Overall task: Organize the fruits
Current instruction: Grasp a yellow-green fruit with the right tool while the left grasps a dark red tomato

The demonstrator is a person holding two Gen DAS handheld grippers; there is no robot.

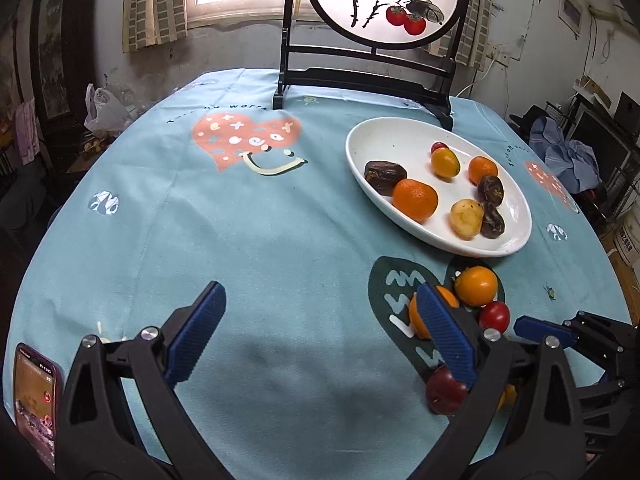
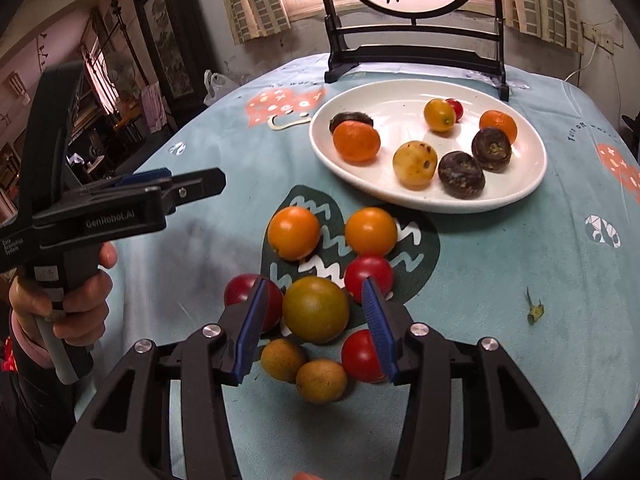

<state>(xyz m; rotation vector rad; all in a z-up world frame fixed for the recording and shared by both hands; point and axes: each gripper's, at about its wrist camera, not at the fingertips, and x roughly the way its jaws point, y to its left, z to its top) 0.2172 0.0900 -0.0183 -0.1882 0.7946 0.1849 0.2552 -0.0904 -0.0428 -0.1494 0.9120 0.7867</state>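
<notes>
Dark fruit (image 2: 351, 119) half hidden behind orange (image 2: 356, 141)

Left gripper (image 1: 316, 336) over bare blue tablecloth (image 1: 260, 240), jaws spread wide, nothing between the blue pads. White oval plate (image 1: 360, 148) far right on the cloth, holding two mandarins (image 1: 415, 200), one yellow-orange fruit (image 1: 445, 162), one small red fruit (image 1: 439, 146) behind it, one pale yellow fruit (image 1: 466, 218) and three dark brown wrinkled fruits (image 1: 385, 172). Loose fruit on the cloth near the plate's front edge: orange one (image 1: 476, 285), red tomato (image 1: 494, 316), dark red fruit (image 1: 445, 394) partly hidden by the right finger. Right gripper (image 1: 536, 330) entering at right edge, jaw state not readable. Phone (image 1: 36, 396) at lower left, screen lit. Black-framed round painted screen (image 1: 384, 0) standing at the table's far edge.
</notes>
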